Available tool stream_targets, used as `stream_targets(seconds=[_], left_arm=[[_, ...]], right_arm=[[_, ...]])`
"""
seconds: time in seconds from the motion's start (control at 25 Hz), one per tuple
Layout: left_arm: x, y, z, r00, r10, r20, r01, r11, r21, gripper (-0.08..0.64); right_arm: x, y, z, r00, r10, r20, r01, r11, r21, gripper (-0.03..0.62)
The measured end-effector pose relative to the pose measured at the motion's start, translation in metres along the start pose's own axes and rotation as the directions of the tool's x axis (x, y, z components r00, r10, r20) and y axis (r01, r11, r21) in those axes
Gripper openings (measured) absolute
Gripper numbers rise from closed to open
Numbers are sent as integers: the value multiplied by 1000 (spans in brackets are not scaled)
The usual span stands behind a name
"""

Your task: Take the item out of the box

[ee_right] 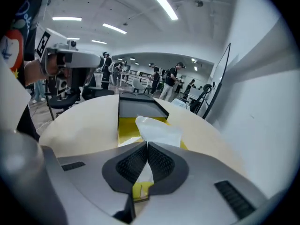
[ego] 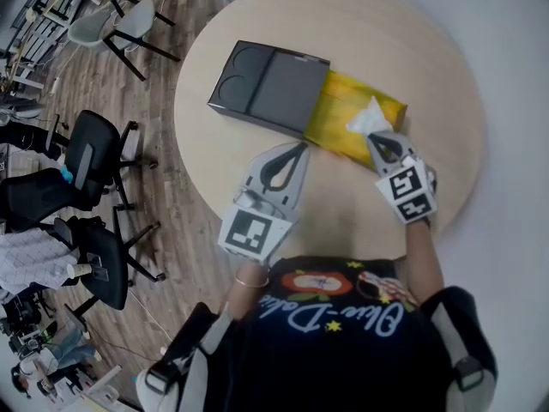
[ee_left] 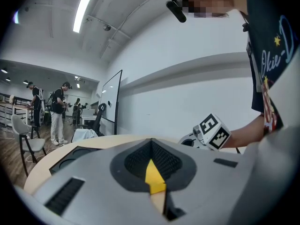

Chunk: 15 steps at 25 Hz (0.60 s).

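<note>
A dark grey box [ego: 274, 80] lies on the round table [ego: 412, 41], with a yellow inner box [ego: 339, 114] slid out of its near end. A crumpled white sheet [ego: 369, 118] sticks up from the yellow box. My right gripper [ego: 375, 140] is shut on this white sheet [ee_right: 157, 128], which rises past the fingertips of the right gripper [ee_right: 146, 144]. My left gripper [ego: 299, 147] is shut at the yellow box's near left edge. In the left gripper view, yellow [ee_left: 154, 176] shows pinched between the closed jaws of the left gripper [ee_left: 151, 142].
Black office chairs [ego: 86, 157] and a white chair [ego: 129, 24] stand on the wood floor left of the table. The table's near edge [ego: 257, 230] lies under my grippers. Several people [ee_right: 166, 81] stand far off in the room.
</note>
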State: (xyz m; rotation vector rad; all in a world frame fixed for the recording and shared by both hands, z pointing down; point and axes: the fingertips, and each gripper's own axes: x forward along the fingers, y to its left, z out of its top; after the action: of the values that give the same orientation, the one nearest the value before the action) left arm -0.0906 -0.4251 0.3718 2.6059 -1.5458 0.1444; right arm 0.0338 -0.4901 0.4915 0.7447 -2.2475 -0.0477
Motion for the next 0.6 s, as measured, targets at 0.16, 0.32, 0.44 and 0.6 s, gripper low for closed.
stream_targets(seconds=[0.16, 0.32, 0.44, 0.6], left_arm=[[-2, -9, 6, 1000, -18, 4, 18, 1000, 16, -14], [-4, -22, 17, 999, -36, 12, 36, 999, 34, -14], [-4, -32, 23, 999, -48, 23, 47, 998, 45, -14], [-4, -44, 28, 997, -66, 36, 63, 996, 66, -14]], right_arm=[[-28, -1, 20, 993, -23, 119, 9, 993, 115, 2], [-61, -3, 37, 977, -56, 206, 18, 983, 181, 2], [-82, -3, 45, 961, -69, 269, 10, 976, 216, 2], [-103, -2, 50, 935, -94, 341, -1, 964, 267, 2]])
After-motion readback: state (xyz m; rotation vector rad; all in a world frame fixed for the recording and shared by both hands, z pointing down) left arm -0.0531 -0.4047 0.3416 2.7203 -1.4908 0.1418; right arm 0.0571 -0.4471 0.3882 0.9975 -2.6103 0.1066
